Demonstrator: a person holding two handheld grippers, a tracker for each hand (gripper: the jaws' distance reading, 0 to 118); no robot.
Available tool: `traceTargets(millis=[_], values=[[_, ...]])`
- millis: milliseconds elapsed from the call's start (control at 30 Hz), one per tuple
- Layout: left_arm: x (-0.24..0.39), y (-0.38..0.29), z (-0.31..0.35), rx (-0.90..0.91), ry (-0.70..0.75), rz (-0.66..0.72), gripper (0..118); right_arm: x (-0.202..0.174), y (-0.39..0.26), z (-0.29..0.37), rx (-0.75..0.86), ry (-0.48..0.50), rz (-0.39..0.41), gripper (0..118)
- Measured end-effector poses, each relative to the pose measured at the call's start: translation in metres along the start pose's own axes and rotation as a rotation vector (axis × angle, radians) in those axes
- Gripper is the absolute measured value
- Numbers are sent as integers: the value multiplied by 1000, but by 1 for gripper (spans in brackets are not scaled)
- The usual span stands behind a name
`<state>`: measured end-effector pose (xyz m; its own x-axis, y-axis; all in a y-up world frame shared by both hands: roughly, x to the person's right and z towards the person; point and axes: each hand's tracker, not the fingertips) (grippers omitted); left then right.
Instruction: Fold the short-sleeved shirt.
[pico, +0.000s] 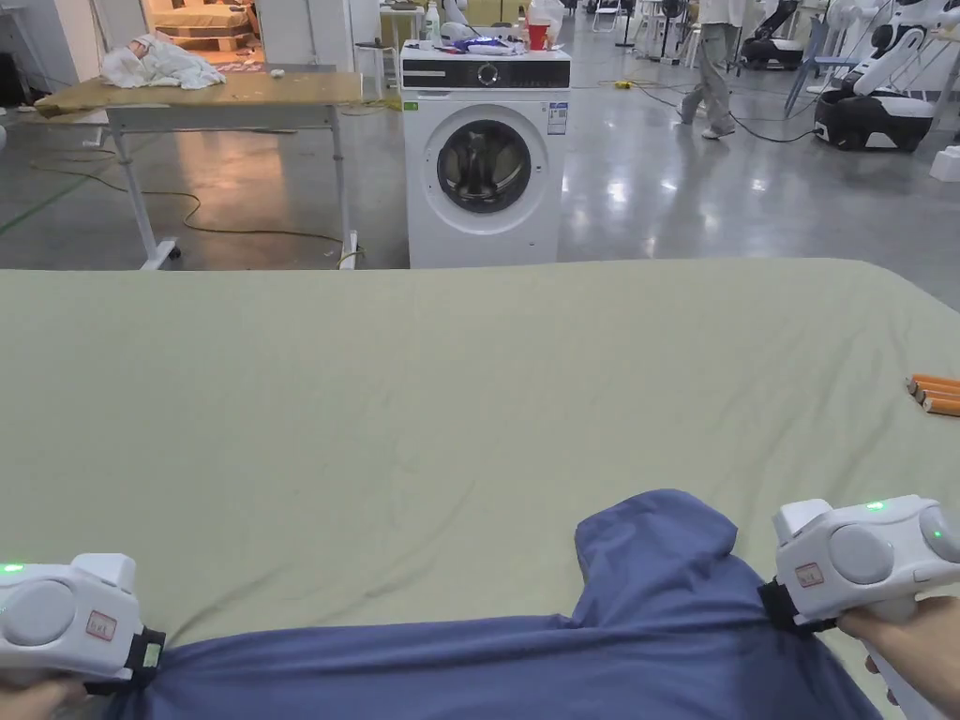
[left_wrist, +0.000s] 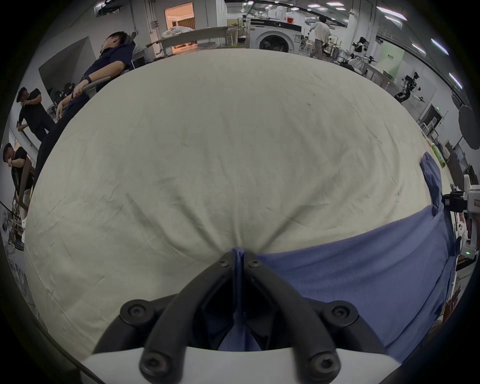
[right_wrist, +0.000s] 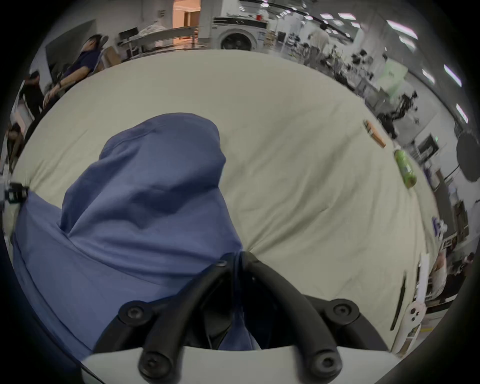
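Shirt (pico: 525, 656), soft blue, btwn grippers

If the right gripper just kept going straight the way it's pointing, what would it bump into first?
Probably nothing solid soon. The right gripper, shut on the blue shirt, points across the bare pale green sheet. The raised shirt sleeve sits left of that line, the orange sticks right. Depth is hard to judge.

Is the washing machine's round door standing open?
No, in the head view the washing machine has its round door shut flush against its white front.
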<state>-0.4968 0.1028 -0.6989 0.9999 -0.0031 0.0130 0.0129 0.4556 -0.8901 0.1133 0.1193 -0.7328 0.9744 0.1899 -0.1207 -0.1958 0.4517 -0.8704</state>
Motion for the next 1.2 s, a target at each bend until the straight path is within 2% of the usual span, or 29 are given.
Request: traceTargets(millis=[100,167,200,267,367,467,533,667,833,900,933,967,1000,1033,1067,1100,1133,1200], values=[[2,-4,5,24,9,-17,0,2,-9,1,10,22,-76,2],[4,-5,22,76,12,-162,0,9,-17,18,57,60,-142,2],[3,-10,35,113,6,-173,0,13,-22,31,100,87,-137,1],[-12,-26,54,232,-67,-122,0,20,-42,63,194,122,-132,1],[-20,-78,110,356,-203,-10,0,28,-86,115,316,173,-175,2],[-22,-138,145,400,-219,11,0,29,-144,150,364,183,-219,2],[-24,-174,157,391,-211,25,0,25,-181,168,352,194,-252,1],[-27,-234,163,330,-223,166,0,15,-241,183,299,187,-299,2],[-31,-271,153,302,-219,268,0,12,-274,173,255,193,-407,1],[-29,-275,148,301,-223,269,0,9,-277,166,244,191,-414,2],[-27,-276,147,312,-211,248,7,6,-278,163,242,182,-411,2],[-25,-275,148,335,-174,207,20,3,-279,160,244,173,-401,5],[-24,-275,151,339,-132,184,29,1,-279,159,243,162,-385,12],[-31,-275,149,337,-95,154,40,-2,-278,159,234,149,-367,28],[-30,-273,152,358,-66,126,57,-1,-277,159,241,122,-338,56],[-29,-272,156,384,-45,109,69,-1,-275,159,259,109,-313,71],[-26,-270,164,424,-14,87,76,-3,-272,164,276,107,-303,74],[-21,-264,179,521,23,57,79,-7,-266,176,350,133,-304,74]])
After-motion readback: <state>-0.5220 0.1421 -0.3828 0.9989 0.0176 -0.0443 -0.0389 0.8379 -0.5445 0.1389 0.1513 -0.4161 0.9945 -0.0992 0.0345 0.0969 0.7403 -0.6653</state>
